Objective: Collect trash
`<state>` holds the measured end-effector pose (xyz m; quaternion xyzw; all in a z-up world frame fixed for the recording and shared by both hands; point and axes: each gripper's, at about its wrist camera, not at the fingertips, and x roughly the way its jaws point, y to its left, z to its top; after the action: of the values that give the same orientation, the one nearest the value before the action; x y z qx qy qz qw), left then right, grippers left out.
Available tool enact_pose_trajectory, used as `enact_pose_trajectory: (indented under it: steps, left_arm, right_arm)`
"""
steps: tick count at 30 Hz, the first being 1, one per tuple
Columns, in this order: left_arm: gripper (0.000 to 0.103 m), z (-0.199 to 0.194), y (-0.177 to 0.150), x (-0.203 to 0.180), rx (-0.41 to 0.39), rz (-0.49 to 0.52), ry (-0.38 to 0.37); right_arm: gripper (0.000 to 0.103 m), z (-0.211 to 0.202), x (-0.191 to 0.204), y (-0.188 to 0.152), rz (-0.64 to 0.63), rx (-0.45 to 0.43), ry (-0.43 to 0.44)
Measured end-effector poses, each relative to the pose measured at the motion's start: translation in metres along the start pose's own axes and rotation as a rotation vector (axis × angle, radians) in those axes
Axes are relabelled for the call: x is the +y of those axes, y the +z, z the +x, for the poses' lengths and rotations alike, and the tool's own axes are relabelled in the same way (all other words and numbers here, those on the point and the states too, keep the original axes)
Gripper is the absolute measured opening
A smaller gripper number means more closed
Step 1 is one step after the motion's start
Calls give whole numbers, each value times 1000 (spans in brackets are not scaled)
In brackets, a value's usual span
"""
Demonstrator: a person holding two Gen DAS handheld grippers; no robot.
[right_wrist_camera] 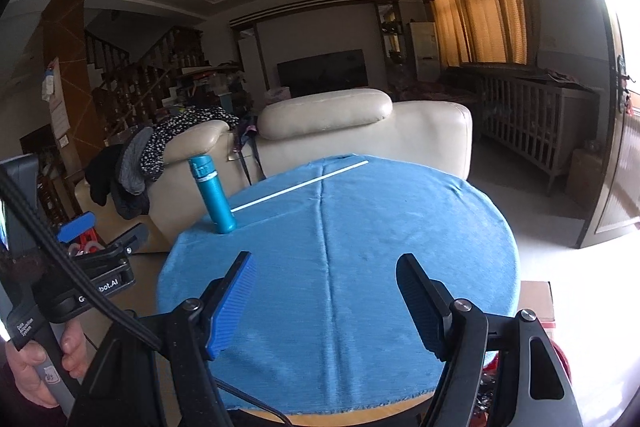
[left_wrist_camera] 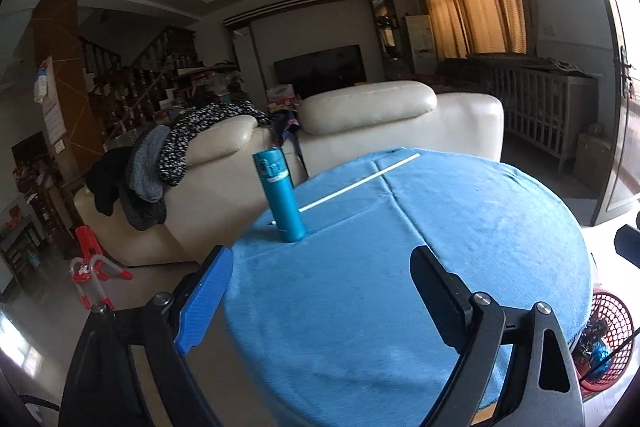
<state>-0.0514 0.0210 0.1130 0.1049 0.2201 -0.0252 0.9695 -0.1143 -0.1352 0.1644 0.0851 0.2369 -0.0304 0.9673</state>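
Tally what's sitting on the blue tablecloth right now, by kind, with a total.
Bottle, teal, upright near the left edge: 1
Stick, thin and white, lying flat: 1
Total on the blue tablecloth: 2
Both tongs, left and right, are open and empty.

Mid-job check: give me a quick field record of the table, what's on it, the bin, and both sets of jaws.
table: round, blue cloth
bottle: teal bottle, upright near the table's far left edge
stick: thin white stick, lying flat behind the bottle, across the far side
basket: red mesh basket, below the table's right edge, scraps inside
left gripper: jaws open, nothing between them
right gripper: jaws open, nothing between them
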Motion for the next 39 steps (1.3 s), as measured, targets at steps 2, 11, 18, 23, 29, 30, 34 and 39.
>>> enact_pose_trajectory:
  steps: [2,11,18,23,29,30,34,39]
  left_arm:
    - [91,-6,0,5,-8,-8,14]
    - [91,-25,-2,24,-33,-41,43]
    - [99,-34,-5,29,-56,-49,57]
    - [99,-36,-5,33,-60,-62,59]
    - [99,-37,-6,36,-55,-75,66]
    - [99,-37,-6,36,-53,-76,66]
    - [99,-37,-7,36,-51,-77,67]
    - [100,-37,-7,37,-52,-79,68]
  right_arm:
    - [76,-4,7,0,-12,-8,8]
    - [76,-13,31,1,-48,-30,37]
    - [76,-16,41,0,-49,-36,56]
    - [76,-17,44,1,-50,-36,56]
    - [76,-17,46,0,-49,-31,55]
    - [76,-17,47,1,-49,-29,56]
    - [76,-16,48,1,-49,-27,56]
    - [76,-14,48,1,-48,-27,57]
